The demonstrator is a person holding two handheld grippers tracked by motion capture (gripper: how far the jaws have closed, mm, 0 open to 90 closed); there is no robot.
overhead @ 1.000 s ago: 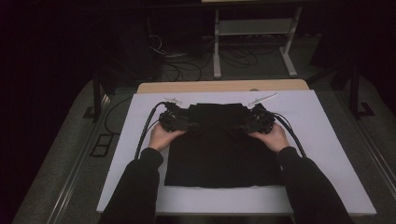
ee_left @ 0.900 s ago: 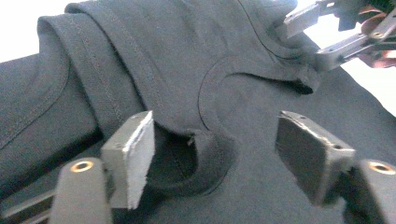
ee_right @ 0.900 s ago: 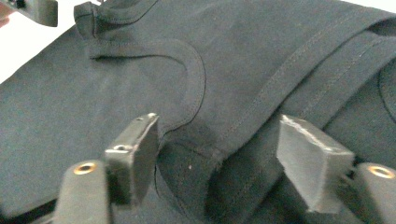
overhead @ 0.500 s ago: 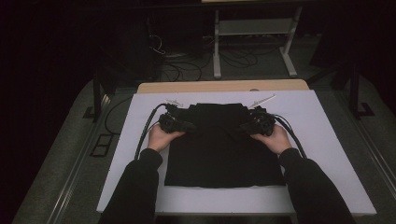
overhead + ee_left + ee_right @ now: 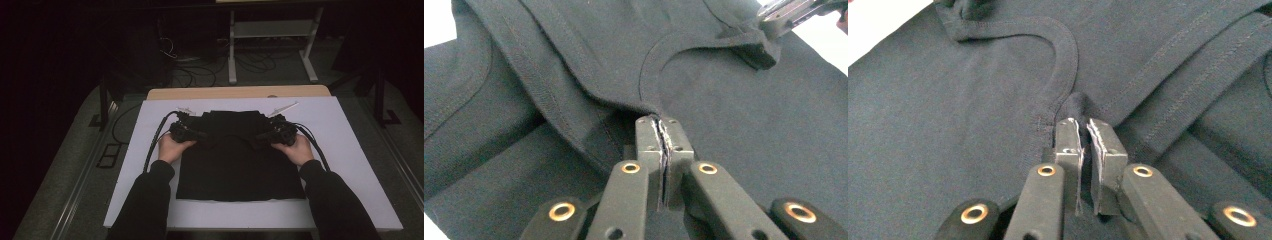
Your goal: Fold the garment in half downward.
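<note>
My left gripper [image 5: 659, 131] has just been closing and now pinches a fold of the black cotton T-shirt [image 5: 240, 160], its jaws pressed together on the cloth at the shoulder seam beside the neckline. My right gripper [image 5: 1084, 131] has just been closing too, and nips a small peak of the same shirt on the opposite side of the collar, with a thin gap between the jaw tips.

The shirt lies flat in the middle of the white rectangular board [image 5: 350, 150], its upper part already bunched toward the collar.

I judge the right-hand bite to be the weak one: it holds little fabric, so a lift or pull could let that side slip free and leave the shirt hanging crooked. Either pinch may also have caught only the top layer, which would make the layers part. Uneven pulling could drag the hem askew.

Beyond the shirt, the board rests on a pale wooden tabletop [image 5: 235, 93]. Farther off, a white metal stand [image 5: 270, 30] and loose dark cables [image 5: 190, 75] sit on a dim floor.
</note>
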